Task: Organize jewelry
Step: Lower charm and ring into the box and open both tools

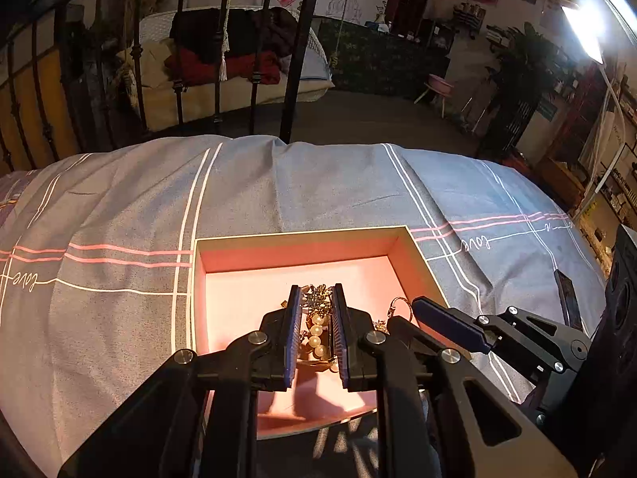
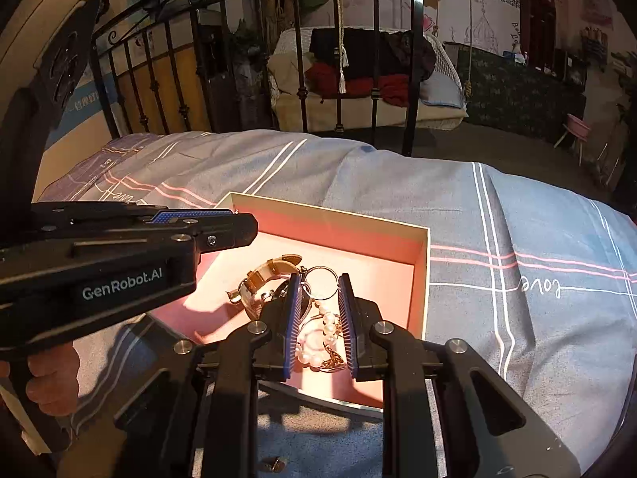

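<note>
An open box with a pink lining point(image 1: 294, 253) point(image 2: 422, 275) lies on the bed. Jewelry is piled inside: a pearl strand point(image 1: 316, 336) point(image 2: 324, 330), a sparkly gold piece point(image 1: 316, 296), a ring hoop point(image 1: 400, 304) point(image 2: 321, 277) and a cream-strapped watch point(image 2: 264, 275). My left gripper point(image 1: 315, 290) hovers over the pile, fingers partly apart around the pearls, gripping nothing. My right gripper point(image 2: 318, 279) is also over the pile, fingers partly apart, empty. In the right wrist view the left gripper point(image 2: 207, 231) crosses over the box's left side.
The bed has a grey-blue cover with pink and white stripes point(image 1: 119, 207) point(image 2: 517, 239). A black metal bed frame point(image 1: 294, 51) point(image 2: 410, 59) stands at the far edge. A small metal piece point(image 2: 272, 465) lies on the cover near me.
</note>
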A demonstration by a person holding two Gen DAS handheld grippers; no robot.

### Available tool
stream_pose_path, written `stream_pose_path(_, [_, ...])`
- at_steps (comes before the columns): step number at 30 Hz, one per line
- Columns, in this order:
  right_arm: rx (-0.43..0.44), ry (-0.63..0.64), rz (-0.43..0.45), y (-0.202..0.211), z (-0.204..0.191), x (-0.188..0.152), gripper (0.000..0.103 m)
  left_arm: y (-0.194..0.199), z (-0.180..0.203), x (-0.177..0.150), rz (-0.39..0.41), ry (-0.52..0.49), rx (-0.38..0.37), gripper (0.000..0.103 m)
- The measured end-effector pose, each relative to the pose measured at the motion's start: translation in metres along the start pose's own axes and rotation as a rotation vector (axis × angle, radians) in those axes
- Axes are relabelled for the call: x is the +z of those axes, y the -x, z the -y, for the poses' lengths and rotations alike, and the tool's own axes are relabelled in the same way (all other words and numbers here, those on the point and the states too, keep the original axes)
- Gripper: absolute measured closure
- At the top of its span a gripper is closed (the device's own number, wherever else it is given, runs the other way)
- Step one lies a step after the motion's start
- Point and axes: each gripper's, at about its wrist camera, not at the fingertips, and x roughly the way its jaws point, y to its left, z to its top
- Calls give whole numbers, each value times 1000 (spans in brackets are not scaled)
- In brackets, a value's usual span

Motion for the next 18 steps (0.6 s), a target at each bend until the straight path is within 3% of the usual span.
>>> stream_pose_path(18, [-5, 38, -80, -32, -1, -7, 83, -32, -17, -3, -67, 41, 30, 88])
